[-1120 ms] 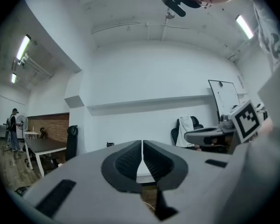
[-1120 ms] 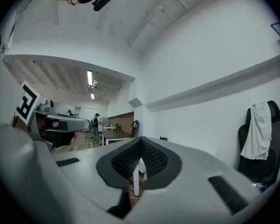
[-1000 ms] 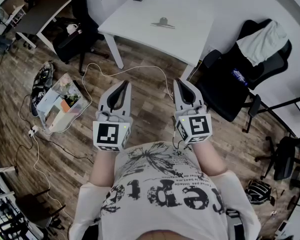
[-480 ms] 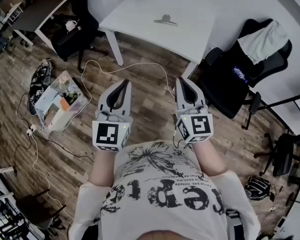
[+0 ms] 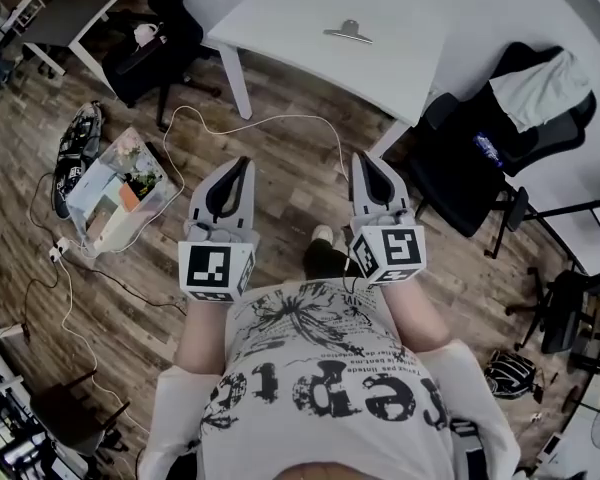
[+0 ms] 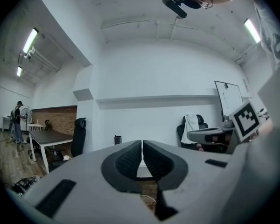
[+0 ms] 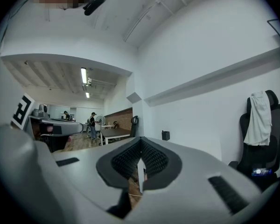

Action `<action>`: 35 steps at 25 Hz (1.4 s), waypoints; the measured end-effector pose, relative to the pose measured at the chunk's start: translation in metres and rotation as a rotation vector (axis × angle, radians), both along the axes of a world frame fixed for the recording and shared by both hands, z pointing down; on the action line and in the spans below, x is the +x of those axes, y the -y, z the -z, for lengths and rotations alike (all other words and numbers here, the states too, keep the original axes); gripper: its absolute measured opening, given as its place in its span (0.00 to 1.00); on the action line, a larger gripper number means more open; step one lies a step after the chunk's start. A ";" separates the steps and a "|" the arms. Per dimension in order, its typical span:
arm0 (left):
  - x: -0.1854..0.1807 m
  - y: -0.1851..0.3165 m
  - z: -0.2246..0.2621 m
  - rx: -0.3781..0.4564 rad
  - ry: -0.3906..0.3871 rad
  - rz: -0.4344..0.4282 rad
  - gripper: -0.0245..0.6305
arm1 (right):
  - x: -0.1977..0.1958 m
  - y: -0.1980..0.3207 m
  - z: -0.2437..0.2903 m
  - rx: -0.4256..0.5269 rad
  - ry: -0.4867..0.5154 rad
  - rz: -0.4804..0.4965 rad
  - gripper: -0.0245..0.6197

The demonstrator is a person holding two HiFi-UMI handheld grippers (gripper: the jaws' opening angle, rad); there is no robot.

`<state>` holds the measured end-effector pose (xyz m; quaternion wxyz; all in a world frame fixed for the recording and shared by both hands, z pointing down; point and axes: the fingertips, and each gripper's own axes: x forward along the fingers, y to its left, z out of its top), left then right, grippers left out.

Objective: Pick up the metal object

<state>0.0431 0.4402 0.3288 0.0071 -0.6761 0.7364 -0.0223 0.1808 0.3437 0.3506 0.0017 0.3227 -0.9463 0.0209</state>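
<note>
A small metal clip-like object (image 5: 348,34) lies on the white table (image 5: 310,18) at the top of the head view. Both grippers hang well short of it, over the wooden floor in front of the person's chest. My left gripper (image 5: 241,162) is shut, its ribbed pads together with nothing between them (image 6: 142,143). My right gripper (image 5: 361,158) is likewise shut and empty (image 7: 140,140). Both point toward the table. The metal object does not show in either gripper view.
A black cup (image 7: 165,135) stands at the table's far edge. A black office chair with a white cloth (image 5: 500,118) sits right of the table. Another black chair (image 5: 150,38) is left of it. A white cable (image 5: 250,128) and an open box (image 5: 115,183) lie on the floor.
The table and metal object have slid up and right in the head view as the view shifted. A foot now shows between the grippers. Both grippers stay shut.
</note>
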 end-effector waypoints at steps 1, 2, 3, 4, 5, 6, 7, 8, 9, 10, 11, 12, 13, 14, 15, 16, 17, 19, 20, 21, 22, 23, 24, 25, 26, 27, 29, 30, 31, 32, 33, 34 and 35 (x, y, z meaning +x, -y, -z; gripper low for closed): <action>-0.004 0.004 -0.003 -0.004 -0.004 0.008 0.05 | -0.005 0.005 0.000 0.010 -0.003 0.007 0.03; -0.008 0.010 -0.005 -0.007 -0.006 0.016 0.05 | -0.009 0.012 0.000 0.019 -0.004 0.014 0.03; -0.013 0.017 -0.007 -0.009 -0.005 0.025 0.05 | -0.014 0.020 -0.001 0.023 -0.004 0.020 0.03; -0.017 0.025 -0.009 -0.010 -0.003 0.034 0.05 | -0.018 0.031 -0.003 0.024 -0.004 0.025 0.03; -0.021 0.034 -0.010 -0.011 -0.002 0.042 0.05 | -0.023 0.042 -0.005 0.023 -0.006 0.029 0.03; -0.026 0.044 -0.012 -0.012 -0.002 0.051 0.05 | -0.028 0.054 -0.007 0.023 -0.008 0.034 0.03; -0.031 0.054 -0.013 -0.015 0.000 0.059 0.05 | -0.033 0.065 -0.008 0.024 -0.010 0.040 0.03; -0.037 0.065 -0.012 -0.015 0.004 0.067 0.05 | -0.039 0.077 -0.008 0.027 -0.010 0.047 0.03; -0.043 0.077 -0.010 -0.013 0.009 0.076 0.05 | -0.045 0.090 -0.007 0.032 -0.008 0.054 0.03; -0.048 0.090 -0.007 -0.007 0.014 0.085 0.05 | -0.050 0.104 -0.005 0.037 -0.006 0.059 0.03; -0.053 0.103 -0.003 0.000 0.018 0.092 0.05 | -0.055 0.119 -0.002 0.041 -0.005 0.062 0.03; -0.056 0.117 0.001 0.007 0.022 0.096 0.05 | -0.059 0.135 0.001 0.043 -0.003 0.064 0.03; -0.058 0.131 0.004 0.012 0.026 0.097 0.05 | -0.061 0.150 0.003 0.044 -0.002 0.066 0.03; -0.059 0.145 0.007 0.015 0.030 0.097 0.05 | -0.063 0.166 0.005 0.045 0.000 0.067 0.03; -0.060 0.161 0.008 0.017 0.033 0.097 0.05 | -0.064 0.182 0.007 0.047 0.002 0.067 0.03; -0.061 0.176 0.008 0.018 0.035 0.097 0.05 | -0.066 0.197 0.008 0.049 0.002 0.066 0.03; -0.063 0.191 0.009 0.020 0.035 0.097 0.05 | -0.067 0.213 0.009 0.051 0.001 0.063 0.03; -0.065 0.223 0.010 0.022 0.036 0.090 0.05 | -0.069 0.241 0.010 0.061 -0.003 0.058 0.03; -0.066 0.239 0.011 0.022 0.037 0.083 0.05 | -0.071 0.253 0.010 0.069 -0.009 0.056 0.03; -0.067 0.255 0.011 0.021 0.038 0.075 0.05 | -0.072 0.266 0.009 0.075 -0.016 0.055 0.03; -0.067 0.270 0.009 0.017 0.037 0.066 0.05 | -0.074 0.277 0.007 0.077 -0.025 0.053 0.03; -0.067 0.284 0.008 0.009 0.036 0.057 0.05 | -0.074 0.289 0.004 0.074 -0.033 0.049 0.03; -0.067 0.297 0.005 0.001 0.034 0.048 0.05 | -0.074 0.300 0.001 0.066 -0.039 0.044 0.03; -0.066 0.310 0.003 -0.008 0.031 0.038 0.05 | -0.073 0.312 -0.002 0.055 -0.043 0.037 0.03; -0.065 0.322 0.001 -0.015 0.029 0.029 0.05 | -0.071 0.323 -0.005 0.045 -0.047 0.030 0.03; -0.065 0.334 -0.002 -0.021 0.027 0.020 0.05 | -0.070 0.333 -0.009 0.035 -0.050 0.021 0.03; -0.068 0.356 -0.010 -0.033 0.021 0.002 0.05 | -0.071 0.353 -0.018 0.020 -0.058 0.001 0.03; -0.070 0.367 -0.015 -0.040 0.018 -0.010 0.05 | -0.072 0.362 -0.022 0.013 -0.062 -0.010 0.03; -0.072 0.377 -0.019 -0.047 0.015 -0.025 0.05 | -0.073 0.370 -0.026 0.006 -0.065 -0.023 0.03; -0.073 0.387 -0.023 -0.053 0.012 -0.042 0.05 | -0.074 0.379 -0.029 -0.002 -0.068 -0.037 0.03; -0.075 0.398 -0.026 -0.058 0.012 -0.060 0.05 | -0.076 0.387 -0.032 -0.010 -0.071 -0.051 0.03; -0.077 0.408 -0.027 -0.061 0.012 -0.080 0.05 | -0.079 0.395 -0.035 -0.018 -0.075 -0.066 0.03; -0.080 0.419 -0.027 -0.061 0.015 -0.098 0.05 | -0.082 0.403 -0.037 -0.026 -0.077 -0.080 0.03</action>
